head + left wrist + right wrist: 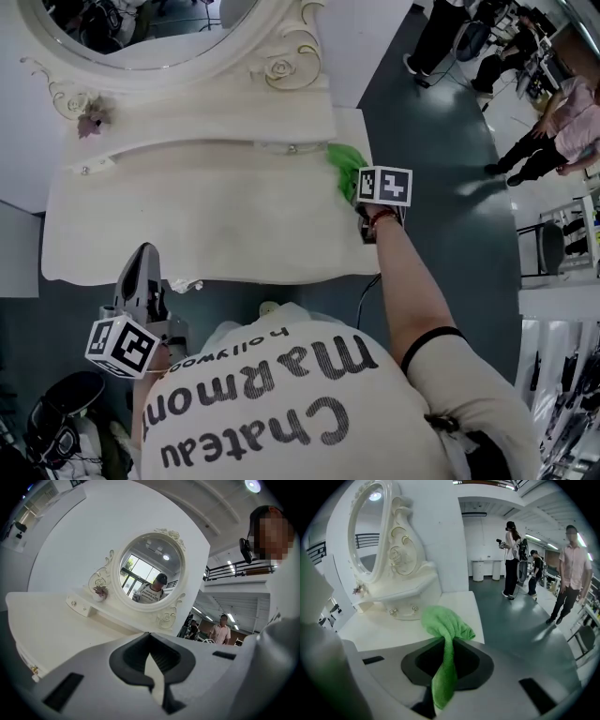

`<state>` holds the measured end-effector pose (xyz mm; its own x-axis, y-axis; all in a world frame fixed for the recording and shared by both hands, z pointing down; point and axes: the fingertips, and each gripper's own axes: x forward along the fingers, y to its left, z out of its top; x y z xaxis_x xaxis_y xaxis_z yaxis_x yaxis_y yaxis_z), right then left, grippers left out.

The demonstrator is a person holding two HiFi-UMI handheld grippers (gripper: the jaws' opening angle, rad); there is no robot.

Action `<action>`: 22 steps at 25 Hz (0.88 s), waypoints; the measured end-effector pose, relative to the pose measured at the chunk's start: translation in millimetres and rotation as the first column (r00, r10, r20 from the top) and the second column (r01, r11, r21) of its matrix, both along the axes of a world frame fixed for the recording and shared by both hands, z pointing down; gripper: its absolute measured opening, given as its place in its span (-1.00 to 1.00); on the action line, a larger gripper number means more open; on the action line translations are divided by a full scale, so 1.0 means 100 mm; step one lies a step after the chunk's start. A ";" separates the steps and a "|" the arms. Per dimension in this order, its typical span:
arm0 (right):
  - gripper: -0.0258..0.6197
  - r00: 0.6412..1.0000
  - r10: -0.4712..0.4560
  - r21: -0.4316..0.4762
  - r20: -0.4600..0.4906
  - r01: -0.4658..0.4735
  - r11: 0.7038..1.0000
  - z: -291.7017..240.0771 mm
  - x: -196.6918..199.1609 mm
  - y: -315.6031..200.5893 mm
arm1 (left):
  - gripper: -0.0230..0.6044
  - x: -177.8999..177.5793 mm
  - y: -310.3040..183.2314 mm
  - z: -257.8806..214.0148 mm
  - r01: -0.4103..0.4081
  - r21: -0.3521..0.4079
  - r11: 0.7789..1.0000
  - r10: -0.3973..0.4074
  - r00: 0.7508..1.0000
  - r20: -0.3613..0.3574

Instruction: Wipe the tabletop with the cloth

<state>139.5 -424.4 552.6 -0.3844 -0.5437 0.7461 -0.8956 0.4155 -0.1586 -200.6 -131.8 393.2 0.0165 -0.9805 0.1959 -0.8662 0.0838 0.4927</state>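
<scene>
Currently the right gripper (446, 679) pinches the green cloth (444, 620) between its fingers over the bench's (187, 216) far right corner, beside the mirror stand (405, 581). Such a thin hold on bunched cloth could slip mid-stroke, or the stroke could run off the edge. The left gripper (152, 670), fingers closed on nothing, hangs idle.

One green cloth (345, 167), one bench (206, 220), one oval mirror (141, 19), one small flower (94, 120). Two tools: left tongs (144, 253), right tongs (362, 202). Bystanders (573, 569) number three, perhaps more in the cluttered far corner.
</scene>
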 end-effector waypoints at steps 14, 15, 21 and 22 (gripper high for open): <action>-0.72 0.988 0.139 0.008 -0.064 -0.139 0.990 0.08 0.71 -0.08 | -0.90 0.12 -0.05 -0.01 -0.027 0.001 1.000 0.027 1.000 0.011; -0.72 0.984 0.162 -0.013 -0.073 -0.164 0.986 0.15 0.81 -0.05 | -0.90 0.12 -0.04 0.00 -0.028 0.000 1.000 0.028 1.000 0.012; -0.72 0.929 0.370 -0.171 0.019 -0.362 0.916 0.58 1.40 0.36 | -0.90 0.10 -0.04 0.00 -0.026 -0.009 1.000 0.026 1.000 0.010; -0.72 0.922 0.385 -0.173 0.033 -0.374 0.911 0.57 1.46 0.40 | -0.90 0.10 -0.05 0.00 -0.027 -0.009 1.000 0.027 1.000 0.008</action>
